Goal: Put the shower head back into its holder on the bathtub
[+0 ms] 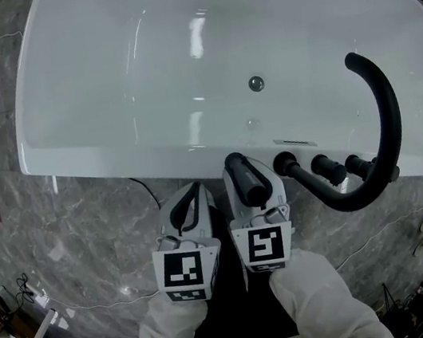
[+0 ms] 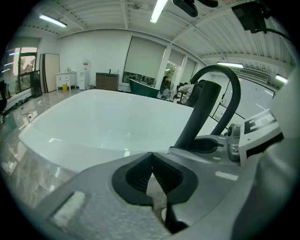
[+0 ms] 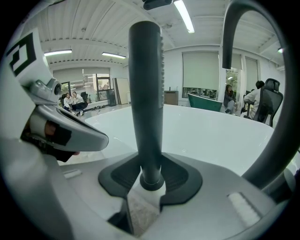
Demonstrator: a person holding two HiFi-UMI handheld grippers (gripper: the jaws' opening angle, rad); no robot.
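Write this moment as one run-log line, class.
left gripper: shut, empty | right gripper: shut on shower head | place: at bathtub rim, beside faucet

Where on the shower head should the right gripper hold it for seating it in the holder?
Grip the shower head at the end of its round handle, pads on opposite sides, coming from the near rim of the bathtub. The right gripper is clamped there: the handle runs out past the jaws, its length free.

Bright, even light from ceiling strips; glare patches on the white tub. Gripper views bulge, with dark vignetted corners.
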